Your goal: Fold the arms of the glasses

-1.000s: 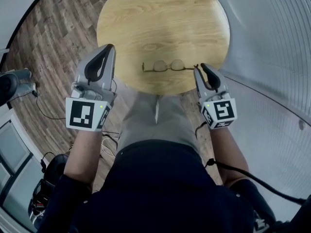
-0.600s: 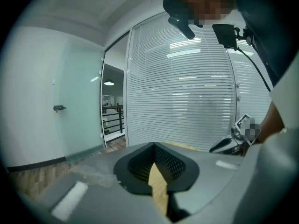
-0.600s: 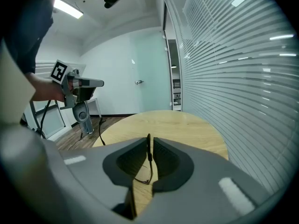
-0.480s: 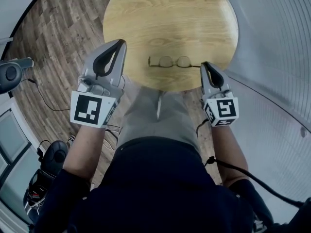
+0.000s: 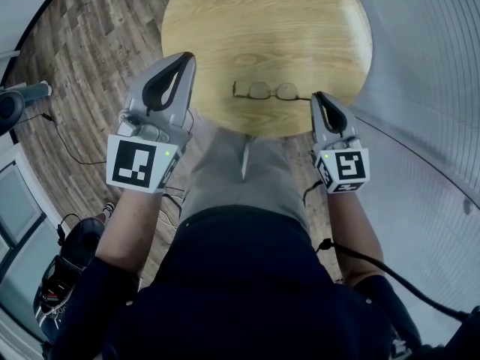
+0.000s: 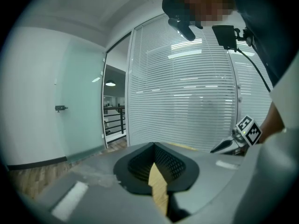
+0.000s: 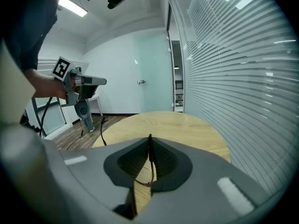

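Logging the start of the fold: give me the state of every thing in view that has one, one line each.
glasses: lying on the table near its front edge; arms too small to tell whether folded or open.
left gripper: shut, empty, held by the table's left edge.
right gripper: shut, tip at the glasses' right end; grip on the frame unclear.
blinds: lowered.

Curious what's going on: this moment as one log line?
left gripper shut, empty, beside table | right gripper shut on glasses arm | glasses on table
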Action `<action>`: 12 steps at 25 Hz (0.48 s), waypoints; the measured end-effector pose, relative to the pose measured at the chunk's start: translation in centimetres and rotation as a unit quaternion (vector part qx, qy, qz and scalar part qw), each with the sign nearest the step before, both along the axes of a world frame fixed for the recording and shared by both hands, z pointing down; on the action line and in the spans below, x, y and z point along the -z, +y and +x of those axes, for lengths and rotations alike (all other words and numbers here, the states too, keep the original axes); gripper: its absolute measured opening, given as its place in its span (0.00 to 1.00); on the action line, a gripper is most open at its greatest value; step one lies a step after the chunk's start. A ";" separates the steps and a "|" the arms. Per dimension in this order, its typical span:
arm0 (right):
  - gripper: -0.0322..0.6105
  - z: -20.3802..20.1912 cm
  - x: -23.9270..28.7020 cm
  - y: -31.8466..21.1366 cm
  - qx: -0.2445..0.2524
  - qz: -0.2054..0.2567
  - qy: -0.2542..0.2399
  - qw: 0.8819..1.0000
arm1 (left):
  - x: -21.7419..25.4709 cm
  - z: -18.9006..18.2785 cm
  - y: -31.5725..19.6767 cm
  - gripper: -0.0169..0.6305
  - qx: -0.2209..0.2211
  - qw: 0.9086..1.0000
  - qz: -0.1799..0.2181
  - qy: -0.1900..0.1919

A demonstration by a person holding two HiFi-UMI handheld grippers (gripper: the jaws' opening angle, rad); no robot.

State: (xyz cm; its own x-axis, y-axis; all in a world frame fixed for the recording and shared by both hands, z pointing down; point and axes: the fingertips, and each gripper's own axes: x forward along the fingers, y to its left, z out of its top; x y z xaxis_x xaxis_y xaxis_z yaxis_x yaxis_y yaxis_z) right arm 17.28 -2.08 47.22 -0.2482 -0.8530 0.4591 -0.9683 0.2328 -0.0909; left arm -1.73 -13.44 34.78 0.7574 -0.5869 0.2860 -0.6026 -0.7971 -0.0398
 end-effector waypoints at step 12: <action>0.09 -1.2 -0.2 -0.4 0.021 -0.009 0.007 1.000 | 0.4 -0.7 -0.3 0.03 0.010 1.000 0.002 0.008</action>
